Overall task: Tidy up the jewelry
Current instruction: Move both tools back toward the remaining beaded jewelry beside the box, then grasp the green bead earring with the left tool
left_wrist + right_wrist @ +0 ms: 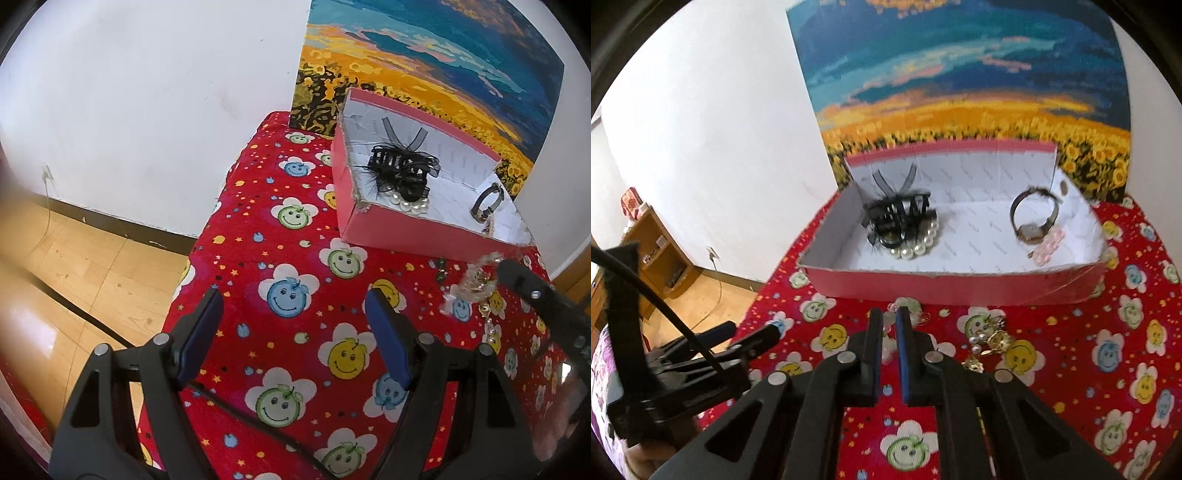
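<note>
An open pink box (960, 288) (406, 236) stands on the red smiley-face cloth. Inside lie a black feathered hair claw (897, 218) (402, 166), a pearl bracelet (919, 247) (410, 205), a wristwatch (1032, 218) (487, 201) and a small pink piece (1047, 245). My right gripper (889, 314) (506, 269) hovers in front of the box, shut on a pale, sparkly clear ornament (908, 304) (474, 282) that sticks out past its tips. My left gripper (295, 306) (750, 332) stays open over the cloth to the left, holding nothing.
Loose gold and pearl earrings (990, 339) (491, 325) lie on the cloth right of the right gripper. A small green bead piece (439, 269) lies near the box's front. A sunflower painting (960, 74) leans on the wall behind. The cloth's left edge drops to wooden floor (92, 266).
</note>
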{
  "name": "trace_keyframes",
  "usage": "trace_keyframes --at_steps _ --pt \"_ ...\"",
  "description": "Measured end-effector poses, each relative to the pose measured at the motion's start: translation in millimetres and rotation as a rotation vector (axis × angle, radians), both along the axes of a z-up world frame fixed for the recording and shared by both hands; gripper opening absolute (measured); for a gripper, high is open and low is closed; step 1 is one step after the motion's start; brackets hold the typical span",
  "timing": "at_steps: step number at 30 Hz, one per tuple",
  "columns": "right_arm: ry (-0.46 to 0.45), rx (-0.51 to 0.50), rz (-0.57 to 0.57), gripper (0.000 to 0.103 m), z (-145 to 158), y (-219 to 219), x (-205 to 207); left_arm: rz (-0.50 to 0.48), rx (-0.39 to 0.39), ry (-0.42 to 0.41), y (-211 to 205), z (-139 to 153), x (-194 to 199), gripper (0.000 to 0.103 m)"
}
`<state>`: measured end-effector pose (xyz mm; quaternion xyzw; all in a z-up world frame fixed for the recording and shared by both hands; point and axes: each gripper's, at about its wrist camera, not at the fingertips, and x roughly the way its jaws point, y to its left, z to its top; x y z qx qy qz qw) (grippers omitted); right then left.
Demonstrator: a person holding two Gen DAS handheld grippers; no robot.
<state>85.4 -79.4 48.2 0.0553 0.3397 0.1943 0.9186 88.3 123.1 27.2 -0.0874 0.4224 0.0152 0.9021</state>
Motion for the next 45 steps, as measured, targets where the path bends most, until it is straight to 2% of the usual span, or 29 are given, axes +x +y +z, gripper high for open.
trace_keyframes --at_steps 6,17,22,25,30,38,43,45 --pt "-0.038 0.027 -0.018 0.009 19 -24 -18 -0.03 -0.007 -0.004 -12 5 -5 0.072" --pt "-0.051 0.053 -0.073 0.009 28 -71 -34 -0.15 0.013 -0.008 -56 8 1 0.072" --pt "-0.047 0.049 -0.095 0.009 26 -87 -37 -0.237 0.033 -0.029 -82 6 8 0.071" --pt "-0.045 0.064 -0.107 0.009 25 -97 -39 -0.276 0.081 -0.05 -98 3 15 0.07" --pt "-0.045 0.089 -0.129 0.009 23 -117 -42 -0.334 0.143 -0.05 -118 -4 25 0.05" --pt "-0.032 0.118 -0.155 0.009 20 -141 -39 -0.351 0.183 -0.01 -132 -19 41 0.04" --pt "-0.024 0.125 -0.159 0.009 17 -148 -35 -0.353 0.167 -0.003 -131 -23 46 0.032" --pt "-0.023 0.128 -0.158 0.009 16 -148 -34 -0.356 0.161 -0.002 -130 -23 47 0.019"
